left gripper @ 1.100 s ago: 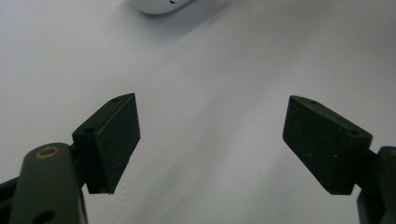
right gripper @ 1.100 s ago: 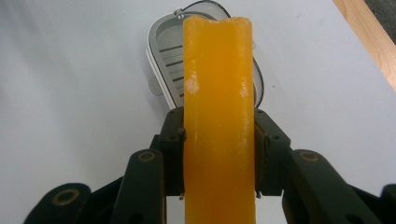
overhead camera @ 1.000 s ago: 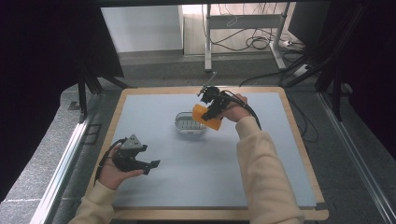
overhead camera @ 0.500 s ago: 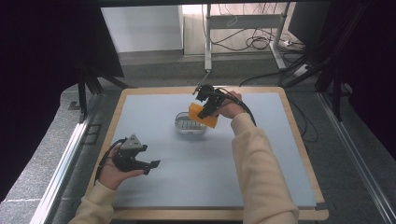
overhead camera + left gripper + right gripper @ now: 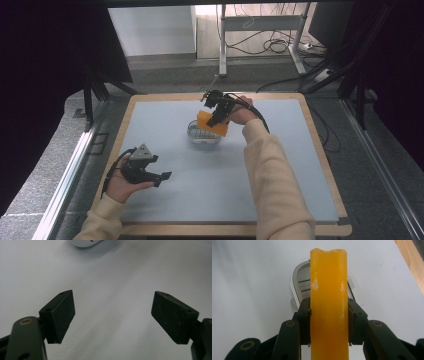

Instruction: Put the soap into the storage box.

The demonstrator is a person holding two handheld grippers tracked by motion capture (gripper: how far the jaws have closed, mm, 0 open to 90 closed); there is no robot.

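My right gripper (image 5: 216,119) is shut on a thick orange sponge (image 5: 212,123), held edge-on just above a small white slotted holder (image 5: 202,134) at the middle back of the mat. In the right gripper view the orange sponge (image 5: 329,297) stands upright between the two jaws of the right gripper (image 5: 328,322), with the white holder (image 5: 299,286) right behind it. My left gripper (image 5: 159,178) rests at the front left of the mat, open and holding nothing. In the left gripper view the left gripper (image 5: 112,315) has its jaws wide apart over bare mat, and the holder's white edge (image 5: 83,242) peeks in at the top.
A grey-blue mat (image 5: 200,200) covers a wooden-edged table (image 5: 320,145). Beyond the far edge stand a table leg frame and loose cables (image 5: 272,45) on the floor. A metal rail (image 5: 65,175) runs along the left side.
My right gripper has carried the orange sponge slightly left and down toward the white holder. The left gripper has stayed put.
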